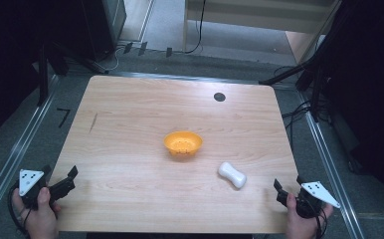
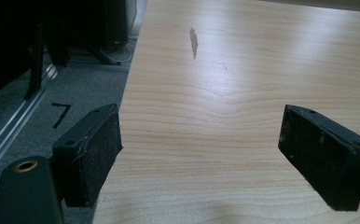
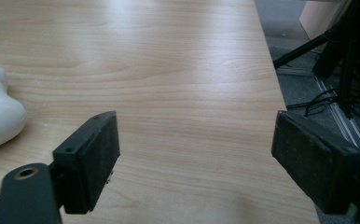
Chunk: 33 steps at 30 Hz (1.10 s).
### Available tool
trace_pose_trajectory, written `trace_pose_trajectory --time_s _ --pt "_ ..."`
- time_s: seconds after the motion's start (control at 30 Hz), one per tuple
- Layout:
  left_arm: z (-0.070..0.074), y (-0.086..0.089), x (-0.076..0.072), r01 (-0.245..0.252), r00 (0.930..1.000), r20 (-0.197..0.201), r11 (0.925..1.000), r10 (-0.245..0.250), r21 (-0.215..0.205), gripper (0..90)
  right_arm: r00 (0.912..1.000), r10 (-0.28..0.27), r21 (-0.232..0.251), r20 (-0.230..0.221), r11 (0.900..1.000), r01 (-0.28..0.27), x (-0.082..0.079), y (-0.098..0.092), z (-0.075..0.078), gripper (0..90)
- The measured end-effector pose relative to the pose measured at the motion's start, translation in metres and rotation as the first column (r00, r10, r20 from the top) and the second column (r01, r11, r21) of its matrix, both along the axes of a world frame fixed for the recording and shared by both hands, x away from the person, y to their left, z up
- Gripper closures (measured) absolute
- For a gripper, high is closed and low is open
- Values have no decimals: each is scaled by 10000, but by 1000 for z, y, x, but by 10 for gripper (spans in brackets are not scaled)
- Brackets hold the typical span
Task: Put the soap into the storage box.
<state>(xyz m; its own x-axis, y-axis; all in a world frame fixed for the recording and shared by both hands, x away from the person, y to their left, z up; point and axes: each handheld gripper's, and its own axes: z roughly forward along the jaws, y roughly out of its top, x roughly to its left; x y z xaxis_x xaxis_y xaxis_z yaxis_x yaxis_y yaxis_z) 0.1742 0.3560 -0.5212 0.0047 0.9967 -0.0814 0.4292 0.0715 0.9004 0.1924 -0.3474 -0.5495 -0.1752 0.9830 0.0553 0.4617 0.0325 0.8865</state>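
White, glossy peanut-shaped object [image 1: 232, 174] lying flat on counter [image 1: 130, 129], near right front; orange bowl [image 1: 182, 143] upright, centre.

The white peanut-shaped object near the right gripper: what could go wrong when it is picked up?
The glossy white peanut-shaped object looks smooth and rounded, so it may slip from the open right gripper. It lies near the wooden table edge, so a nudge might push it off. The orange plastic bowl looks light and could slide if bumped.
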Motion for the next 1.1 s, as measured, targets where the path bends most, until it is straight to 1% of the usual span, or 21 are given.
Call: trace_pose_trajectory --time_s 0.03,0.1,0.13,0.17,0.2,0.23,0.3,0.37,0.4,0.43,0.5,0.6,0.67,0.73,0.83,0.87,0.9,1.0,1.03,1.07,1.1 --pt "0 0 1 -16 10000 -50 10000 16 -72 136 10000 0 0 0 10000 0 0 0 0 177" --pt "0 1 5 -151 9990 -421 9996 142 -225 137 9999 115 -221 21 9997 -115 -1 3 0 189" --pt "-1 1 7 -289 9978 -599 9992 272 -265 138 9992 387 -325 -83 9987 -389 -1 6 0 200" --pt "0 1 8 -357 9968 -723 9992 342 -194 138 9992 387 -325 -83 9987 -389 -1 6 0 200" --pt "-1 0 9 -420 9964 -739 9990 406 -167 138 9990 438 -312 -122 9985 -442 -1 6 0 214" --pt "0 -1 8 -461 9966 -688 9989 456 -66 138 9966 797 -124 -183 9967 -800 -1 5 0 213" --pt "0 -2 6 -604 9973 -431 9982 601 -41 138 9949 970 -45 -270 9953 -971 0 5 1 215" --pt "0 -3 4 -441 9987 -232 9990 443 80 138 9930 1141 -240 -306 9931 -1149 0 7 6 215" --pt "0 -3 4 -296 9992 -273 9995 297 53 138 9901 1355 -727 -371 9878 -1379 1 10 14 219" --pt "0 -3 4 -186 9994 -303 9998 186 17 138 9901 1355 -727 -371 9878 -1379 1 10 14 219" --pt "0 -2 4 -25 9996 -267 10000 23 -92 136 9854 1555 -1147 -698 9800 -1627 4 15 20 219" --pt "0 -1 4 59 9993 -356 9999 -64 -122 136 9724 1944 -1535 -1293 9649 -2133 9 21 28 219" --pt "0 -1 6 70 9991 -415 9999 -75 -119 136 9580 2259 -1655 -1766 9526 -2552 14 25 33 218" --pt "0 -2 6 105 9989 -458 9999 -109 -99 136 9431 2360 -1972 -2341 9384 -2838 21 30 37 216" --pt "0 -2 7 182 9988 -464 9998 -183 -35 136 9085 2704 -1858 -3188 9220 -3396 33 38 42 210" --pt "0 -2 7 194 9987 -480 9998 -195 -30 136 8889 2831 -1813 -3602 9134 -3644 39 42 43 206" --pt "0 -2 7 197 9986 -484 9998 -199 -28 136 8787 2898 -1836 -3793 9073 -3784 42 44 44 205" --pt "0 -2 7 226 9984 -520 9997 -227 -22 136 8364 3132 -1850 -4498 8835 -4303 50 53 47 199" --pt "0 -2 7 221 9983 -530 9998 -222 -25 136 8302 3180 -1837 -4579 8798 -4384 52 55 48 199" --pt "0 -2 7 216 9981 -569 9998 -216 -6 136 8190 3288 -1776 -4702 8738 -4528 53 57 49 198" --pt "0 -2 8 214 9981 -572 9998 -214 8 136 8128 3271 -1774 -4821 8720 -4562 54 59 51 197"
